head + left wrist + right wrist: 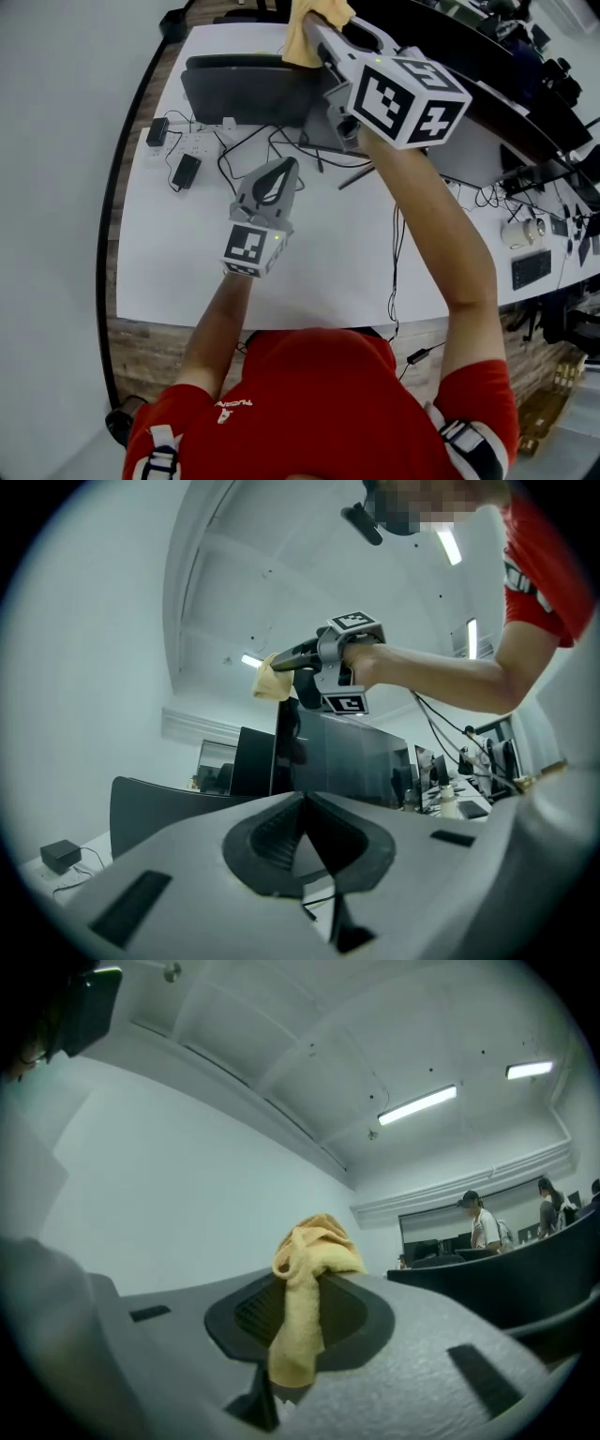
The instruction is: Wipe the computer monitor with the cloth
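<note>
Yellow cloth [314, 1246] sat pinched in right gripper's [302, 1283] jaws at the monitor's [356, 761] top; left gripper [303, 799] jaws closed, empty; light, even downward strokes seemed wise.

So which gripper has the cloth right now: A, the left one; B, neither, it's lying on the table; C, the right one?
C: the yellow cloth is pinched in the right gripper, while the left gripper is shut on nothing.
</note>
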### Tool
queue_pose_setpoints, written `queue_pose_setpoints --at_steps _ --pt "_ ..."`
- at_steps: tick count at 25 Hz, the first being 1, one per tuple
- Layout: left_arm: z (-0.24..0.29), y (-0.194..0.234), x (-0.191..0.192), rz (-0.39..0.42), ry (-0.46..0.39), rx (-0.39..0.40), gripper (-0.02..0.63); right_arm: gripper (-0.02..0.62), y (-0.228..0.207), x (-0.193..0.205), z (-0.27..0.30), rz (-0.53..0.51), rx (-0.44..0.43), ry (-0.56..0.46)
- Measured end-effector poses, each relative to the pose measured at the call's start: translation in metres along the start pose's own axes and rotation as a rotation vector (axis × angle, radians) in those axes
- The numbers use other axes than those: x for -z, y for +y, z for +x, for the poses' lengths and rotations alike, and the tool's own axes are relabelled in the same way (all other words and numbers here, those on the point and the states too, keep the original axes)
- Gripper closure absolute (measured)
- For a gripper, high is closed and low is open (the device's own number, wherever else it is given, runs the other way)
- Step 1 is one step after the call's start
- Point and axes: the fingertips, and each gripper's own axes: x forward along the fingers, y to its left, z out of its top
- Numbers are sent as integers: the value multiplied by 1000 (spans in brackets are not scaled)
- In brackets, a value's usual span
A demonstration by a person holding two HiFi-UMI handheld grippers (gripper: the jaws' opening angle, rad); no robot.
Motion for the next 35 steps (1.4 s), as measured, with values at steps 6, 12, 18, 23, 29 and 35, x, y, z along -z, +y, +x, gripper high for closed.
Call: queue_pose_setpoints --at_steps 6,12,18,23,29,35 --pt "0 -7 1 -3 -2 22 597 525 -24 -22 -1 -111 52 45" --pt "-3 -9 5 -7 -4 29 597 525 -45 -6 -1 -154 97 175" --pt "-5 -11 4 -19 -7 30 597 523 -53 8 -6 -281 111 282" --pt "-4 -16 7 -31 -5 33 597 523 -58 7 -16 -351 134 326" --pt "3 -29 6 -35 -10 43 597 523 -80 5 -39 -416 171 372" --pt "11 -50 4 -17 -8 49 597 523 -115 4 -74 -430 203 391"
